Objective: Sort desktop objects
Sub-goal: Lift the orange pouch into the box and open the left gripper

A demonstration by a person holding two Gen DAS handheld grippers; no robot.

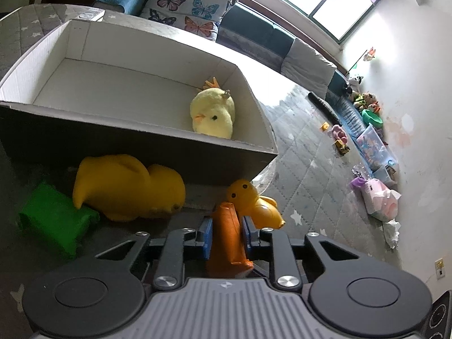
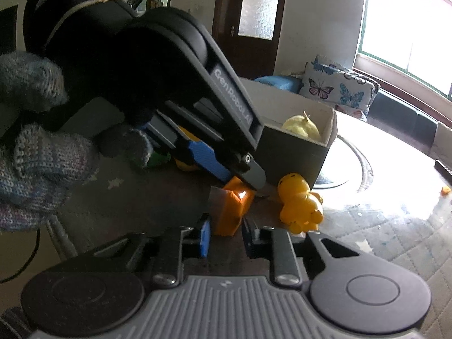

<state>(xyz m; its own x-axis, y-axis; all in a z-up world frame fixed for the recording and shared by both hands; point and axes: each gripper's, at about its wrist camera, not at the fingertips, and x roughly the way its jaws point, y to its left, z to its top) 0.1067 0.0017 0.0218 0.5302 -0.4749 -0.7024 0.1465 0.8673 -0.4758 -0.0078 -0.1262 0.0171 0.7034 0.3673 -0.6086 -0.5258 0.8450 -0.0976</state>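
Note:
My left gripper (image 1: 226, 233) is shut on an orange cone-shaped toy (image 1: 227, 243), low over the dark tabletop. The same toy (image 2: 234, 212) shows in the right wrist view under the left gripper's blue fingers (image 2: 209, 158). My right gripper (image 2: 224, 238) is open and empty just in front of it. A small yellow rubber duck (image 1: 251, 202) lies beside the cone. A large yellow rubber toy (image 1: 127, 188) and a green block (image 1: 53, 220) lie to the left. A yellow plush chick (image 1: 213, 113) lies inside the white cardboard box (image 1: 113, 118).
The box stands right behind the toys on the round table, whose edge (image 1: 268, 175) runs close to the right. Beyond are a sofa with a butterfly pillow (image 1: 183, 2) and floor toys along the wall (image 1: 367, 147). A gloved hand (image 2: 36, 147) holds the left gripper.

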